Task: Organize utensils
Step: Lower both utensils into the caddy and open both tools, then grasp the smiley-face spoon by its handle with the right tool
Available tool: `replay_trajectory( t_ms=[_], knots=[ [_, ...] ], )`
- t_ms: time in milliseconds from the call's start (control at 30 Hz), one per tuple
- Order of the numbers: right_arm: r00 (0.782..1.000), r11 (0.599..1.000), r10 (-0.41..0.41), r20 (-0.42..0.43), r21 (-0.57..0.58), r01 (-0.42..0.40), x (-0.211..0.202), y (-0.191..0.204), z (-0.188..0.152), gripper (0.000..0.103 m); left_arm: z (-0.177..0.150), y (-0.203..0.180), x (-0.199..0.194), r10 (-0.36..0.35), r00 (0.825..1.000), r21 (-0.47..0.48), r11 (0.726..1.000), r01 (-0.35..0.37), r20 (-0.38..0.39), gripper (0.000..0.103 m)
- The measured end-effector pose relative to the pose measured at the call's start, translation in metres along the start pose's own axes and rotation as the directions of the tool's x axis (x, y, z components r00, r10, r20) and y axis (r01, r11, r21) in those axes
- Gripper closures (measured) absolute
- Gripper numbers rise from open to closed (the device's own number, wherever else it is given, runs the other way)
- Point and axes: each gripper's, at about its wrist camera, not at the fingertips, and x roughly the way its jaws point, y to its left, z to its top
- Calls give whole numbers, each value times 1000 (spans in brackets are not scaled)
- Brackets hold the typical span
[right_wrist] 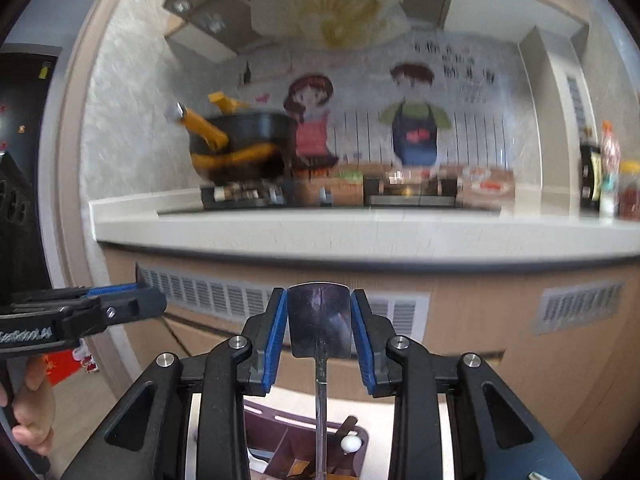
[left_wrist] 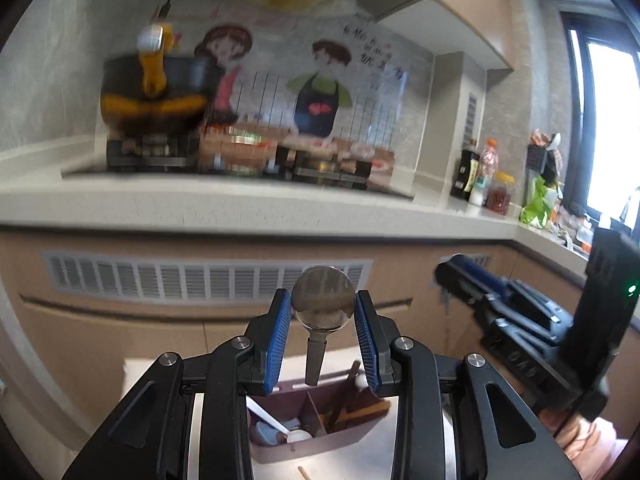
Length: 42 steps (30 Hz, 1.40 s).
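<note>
My left gripper is shut on the round bowl of a steel ladle; its handle hangs down toward a mauve utensil holder with compartments holding wooden and white utensils. My right gripper is shut on the flat blade of a steel spatula; its thin handle drops toward the same holder. The right gripper also shows at the right of the left wrist view. The left gripper also shows at the left of the right wrist view.
A white counter runs across ahead with a stove and a black pot with orange handles. Bottles and jars stand at the right end. Tan cabinet fronts with vents lie below. The holder sits on a white surface.
</note>
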Motion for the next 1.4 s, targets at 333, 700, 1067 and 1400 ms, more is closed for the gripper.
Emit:
replay_trajectory(
  t_ms=[333,700,1067,1400],
  knots=[
    [997,1000,2,-78,25,0,73,-9,-65,74,-71,40,84,-24,984,-71,997,12,-178,69],
    [970,999,-29,-242,-38,21,65,-8,-111,46,-102,43,98,-4,962,-95,995,-23,-271,65],
    [983,966,-47,-179,-259,-1,-30,27,-108,0,-95,15,38,49,970,-45,997,-62,-240,58],
    [847,834,195,-495,-371,-409,-81,79,-181,12,-130,6,-29,174,957,20,985,-174,-231,41]
  ],
)
